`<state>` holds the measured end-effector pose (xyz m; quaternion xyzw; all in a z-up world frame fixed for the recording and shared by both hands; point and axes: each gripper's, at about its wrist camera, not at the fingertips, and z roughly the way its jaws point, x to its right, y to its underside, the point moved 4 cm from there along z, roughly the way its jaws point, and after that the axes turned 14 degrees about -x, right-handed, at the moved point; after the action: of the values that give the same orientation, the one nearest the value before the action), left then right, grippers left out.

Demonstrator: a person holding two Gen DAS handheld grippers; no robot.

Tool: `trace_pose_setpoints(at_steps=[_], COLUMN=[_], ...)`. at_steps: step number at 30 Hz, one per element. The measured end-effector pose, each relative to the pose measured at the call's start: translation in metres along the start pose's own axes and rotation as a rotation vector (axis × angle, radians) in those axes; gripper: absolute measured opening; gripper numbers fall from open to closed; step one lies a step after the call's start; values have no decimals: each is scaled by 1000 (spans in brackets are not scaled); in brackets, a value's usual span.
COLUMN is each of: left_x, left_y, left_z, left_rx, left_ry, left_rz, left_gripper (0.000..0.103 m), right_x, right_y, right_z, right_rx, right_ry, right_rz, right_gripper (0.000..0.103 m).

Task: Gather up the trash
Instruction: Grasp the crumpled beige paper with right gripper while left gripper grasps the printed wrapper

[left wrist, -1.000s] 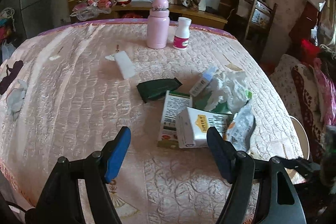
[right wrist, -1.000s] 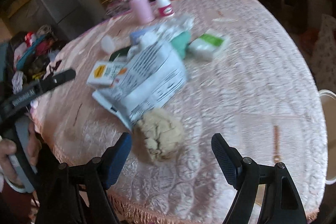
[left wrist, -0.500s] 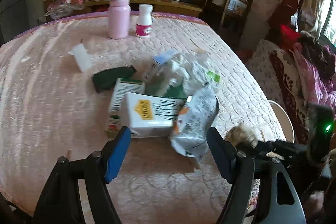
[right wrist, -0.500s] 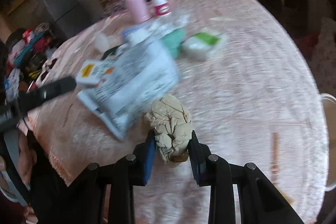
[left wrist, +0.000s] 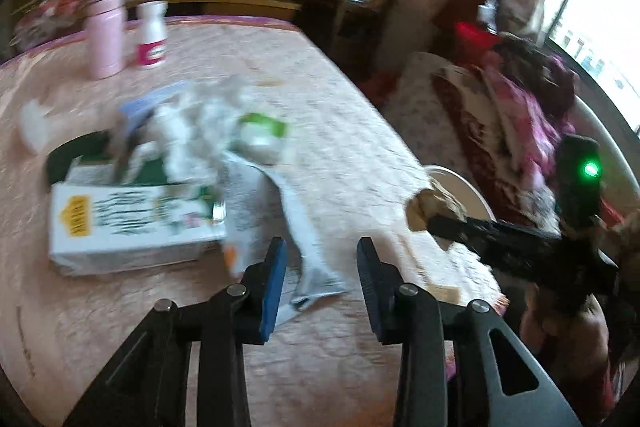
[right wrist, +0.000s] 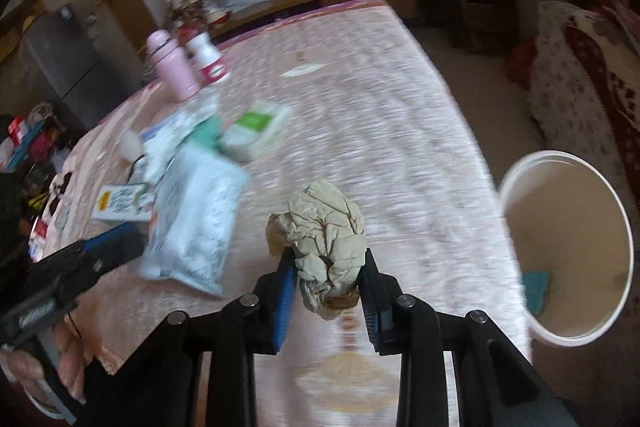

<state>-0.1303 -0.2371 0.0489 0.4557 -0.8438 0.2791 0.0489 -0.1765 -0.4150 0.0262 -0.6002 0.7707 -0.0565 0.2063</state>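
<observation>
Right gripper (right wrist: pixel 326 277) fingers clenched on paper wad (right wrist: pixel 322 223), held above the desk (right wrist: pixel 380 115) edge; bin (right wrist: pixel 568 247) at 3 o'clock. Left gripper (left wrist: pixel 320 275) fingers closing around white bag (left wrist: pixel 280 227) corner, not yet pinching. Carton (left wrist: pixel 128 223) at 9 o'clock of the bag.

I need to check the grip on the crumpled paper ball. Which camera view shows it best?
The right wrist view shows it best: the crumpled paper ball sits sharp and central, pinched between the right gripper pads. The left wrist view shows only a blurred part of it at the tip of the right gripper, far to the side.
</observation>
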Motion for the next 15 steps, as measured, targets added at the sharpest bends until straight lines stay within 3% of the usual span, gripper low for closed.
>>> trace_pose_setpoints(at_steps=[3,4,5,7,9,11,15], left_x=[6,5,3,-4,-8,-14,-21], left_y=[-5,-7,-8,-8,-9,-10,-13], left_z=[3,3,2,-3,-3,7,38], left_rx=[-12,-14,-13,25,49,9,-82], left_ry=[-9,-6,-19,-106,-176,-249,-284], left_rz=[-4,-14,-26,-68,-88,-113,-159], left_gripper=[37,45,67,88,88,88,88], right_x=[20,24,25,26,27,25,23], right_y=[-1,-1,0,-1,-1,1,0], right_z=[-6,-8,-10,-11,-11,-9,-5], right_rx=[9,12,14,19,19,18,9], right_ry=[-3,-4,-5,-12,-19,-27,-53], right_rz=[40,46,48,44,36,33,24], right_gripper=[32,32,32,32,32,32,32])
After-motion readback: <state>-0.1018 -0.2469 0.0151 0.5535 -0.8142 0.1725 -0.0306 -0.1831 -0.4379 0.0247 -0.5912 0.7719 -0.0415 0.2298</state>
